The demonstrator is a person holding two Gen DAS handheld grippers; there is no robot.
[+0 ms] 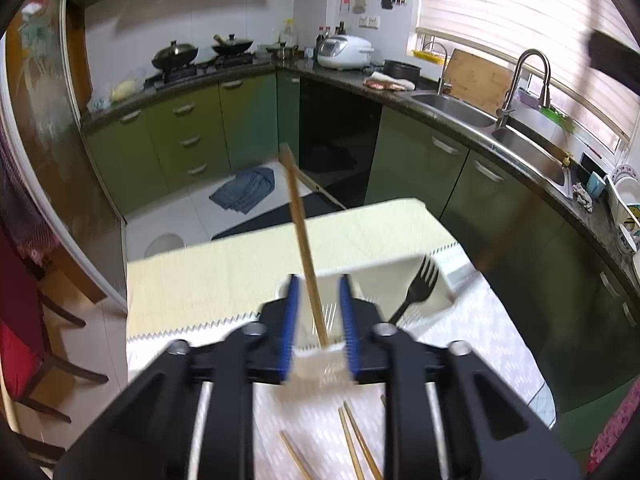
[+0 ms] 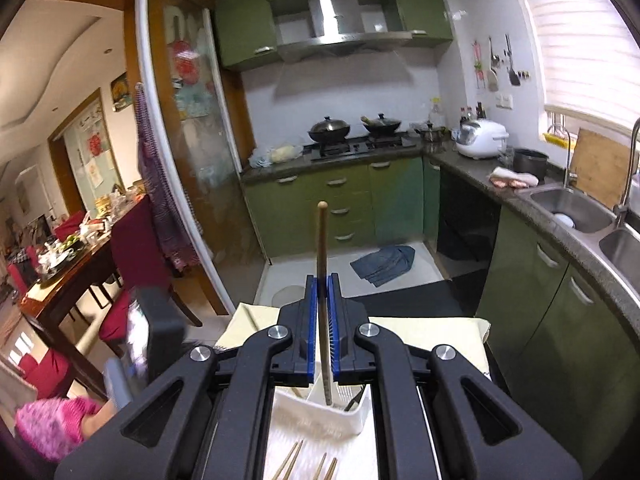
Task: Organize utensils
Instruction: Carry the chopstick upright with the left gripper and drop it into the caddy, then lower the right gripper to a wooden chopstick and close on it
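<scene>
Left wrist view: left gripper (image 1: 319, 322) sits low centre of frame, blue-padded jaws apart, with a slim wooden chopstick (image 1: 301, 232) standing between them, leaning toward upper left. Neither pad appears to press it, though motion blur makes contact hard to judge. Its lower end drops into the white plastic utensil caddy (image 1: 404, 280) just beyond the fingertips; a black plastic fork (image 1: 416, 288) leans in the caddy's right compartment. Several loose wooden chopsticks (image 1: 352, 440) lie on the white patterned tablecloth (image 1: 480, 344) at bottom centre, beneath the gripper. Right wrist view: right gripper (image 2: 323, 280) at centre, jaws clamped on a dark wooden chopstick (image 2: 322, 240) held near upright, top end above the fingertips, lower end over the caddy at lower centre.
</scene>
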